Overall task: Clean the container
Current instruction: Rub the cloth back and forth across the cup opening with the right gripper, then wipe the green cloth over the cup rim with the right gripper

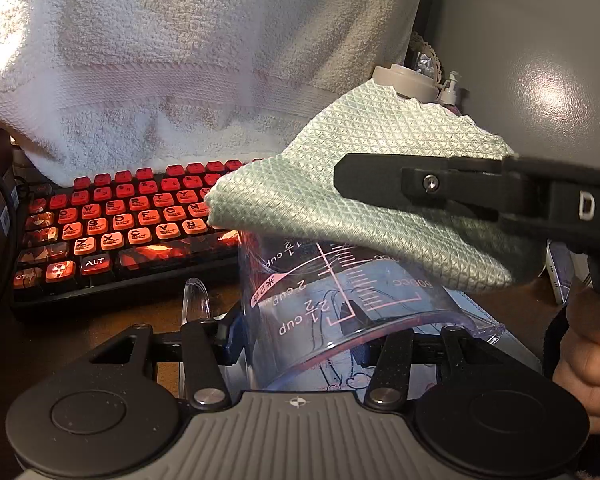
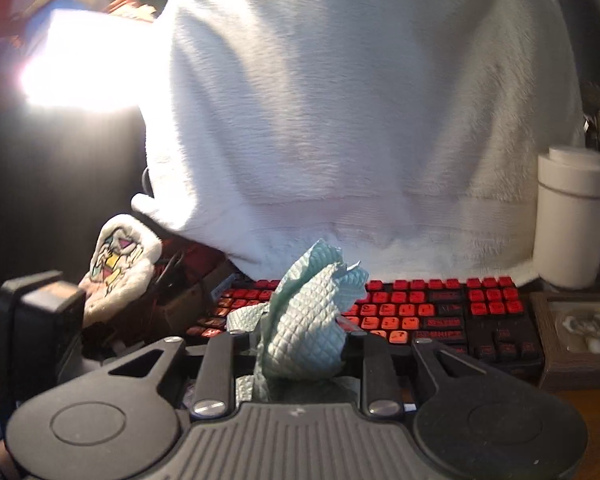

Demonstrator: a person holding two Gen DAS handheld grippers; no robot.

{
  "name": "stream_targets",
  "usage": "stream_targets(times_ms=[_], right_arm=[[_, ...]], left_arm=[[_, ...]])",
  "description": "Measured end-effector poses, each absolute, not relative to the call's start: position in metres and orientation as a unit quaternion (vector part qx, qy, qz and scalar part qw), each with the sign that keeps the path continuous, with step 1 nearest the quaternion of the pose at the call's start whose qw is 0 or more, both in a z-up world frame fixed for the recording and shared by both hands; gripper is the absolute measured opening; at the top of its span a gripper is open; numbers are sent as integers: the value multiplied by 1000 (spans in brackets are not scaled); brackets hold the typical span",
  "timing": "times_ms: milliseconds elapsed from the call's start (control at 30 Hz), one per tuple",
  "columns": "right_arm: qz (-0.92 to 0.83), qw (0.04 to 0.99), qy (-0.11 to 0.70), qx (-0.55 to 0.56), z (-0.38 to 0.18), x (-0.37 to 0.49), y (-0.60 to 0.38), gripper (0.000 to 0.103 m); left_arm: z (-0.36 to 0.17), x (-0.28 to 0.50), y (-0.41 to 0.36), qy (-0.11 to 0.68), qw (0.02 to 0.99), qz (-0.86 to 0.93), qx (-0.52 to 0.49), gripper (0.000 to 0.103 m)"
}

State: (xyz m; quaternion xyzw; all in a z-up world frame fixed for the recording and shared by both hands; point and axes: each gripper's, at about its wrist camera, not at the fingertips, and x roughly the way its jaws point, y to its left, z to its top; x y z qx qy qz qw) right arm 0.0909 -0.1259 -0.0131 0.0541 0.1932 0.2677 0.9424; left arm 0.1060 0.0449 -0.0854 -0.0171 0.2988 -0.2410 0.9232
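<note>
A clear plastic measuring cup (image 1: 332, 304) with pink and white scale marks lies tilted between the fingers of my left gripper (image 1: 300, 344), which is shut on it. Its handle (image 1: 196, 300) sticks out to the left. A pale green waffle-textured cloth (image 1: 300, 200) drapes over the cup's upper side. My right gripper (image 1: 342, 180) reaches in from the right and is shut on that cloth. In the right wrist view the bunched cloth (image 2: 308, 304) is pinched between the right gripper's (image 2: 300, 344) fingers, and the cup is hidden.
A keyboard with red-lit keys (image 1: 120, 232) lies behind the cup. A white towel (image 1: 180, 60) hangs over something behind it. A white cylindrical canister (image 2: 568, 220) and a small framed box (image 2: 580, 328) stand at the right. A person's hand (image 1: 588, 364) holds the right gripper.
</note>
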Motion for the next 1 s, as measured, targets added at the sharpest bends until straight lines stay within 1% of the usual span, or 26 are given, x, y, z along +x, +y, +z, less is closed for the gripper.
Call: stream_targets(times_ms=[167,433,667,867,1000], right_arm=[[273,939,198,70,-14,93,-129,24],[373,909,182,41,-13,75,-120,24],[268,950,158,-2,-15,74,-110,24],[210,959,182,48,-16,93,-125,24],[222,953,192,70,-18,98,-134,23]], left_arm=[[-86,106,45,299,923,-241,-18,48],[-85,106,45,299,923,-241,-18,48],[-84,103,44,298,923,-241,-17,48],[-84,104,45,299,923,-241,-18,48],[-85,106,45,299,923,-242,-19,48]])
